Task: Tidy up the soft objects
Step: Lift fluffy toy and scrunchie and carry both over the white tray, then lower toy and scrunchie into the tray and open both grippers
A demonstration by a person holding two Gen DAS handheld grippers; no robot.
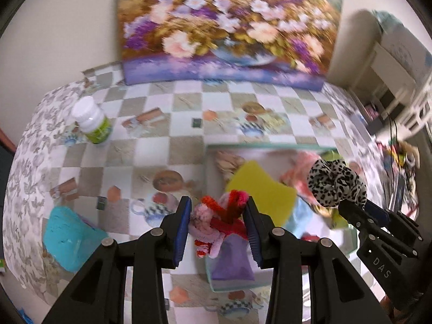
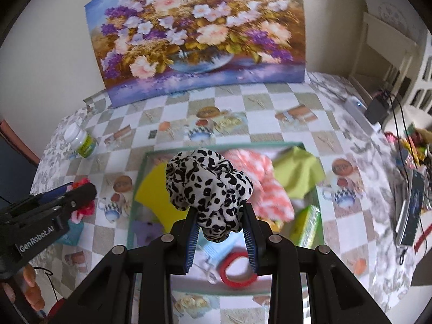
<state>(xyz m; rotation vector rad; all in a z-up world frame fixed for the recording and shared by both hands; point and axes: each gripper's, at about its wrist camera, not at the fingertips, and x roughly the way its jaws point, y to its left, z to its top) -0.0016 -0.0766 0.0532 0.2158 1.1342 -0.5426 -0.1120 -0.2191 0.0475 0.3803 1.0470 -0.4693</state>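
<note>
the left gripper (image 1: pixel 217 216) has its jaws partly closed, clamped on a fuzzy pink and red chenille bundle (image 1: pixel 218 221), held above the near left corner of a shallow teal-rimmed tray (image 2: pixel 216 143). the right gripper (image 2: pixel 220 224) has its jaws pinching a black-and-white leopard-print fabric scrunchie (image 2: pixel 208 186) over the tray's middle. the tray sits on the checkered worktop (image 2: pixel 270 97), nearer its right edge. a white-capped green-labelled bottle (image 1: pixel 93 122) stands near the far left corner.

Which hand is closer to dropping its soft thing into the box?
Probably right. The right gripper holds the leopard-print scrunchie above the middle of the teal box; the left gripper, holding fuzzy pipe cleaners, sits at its edge.
</note>
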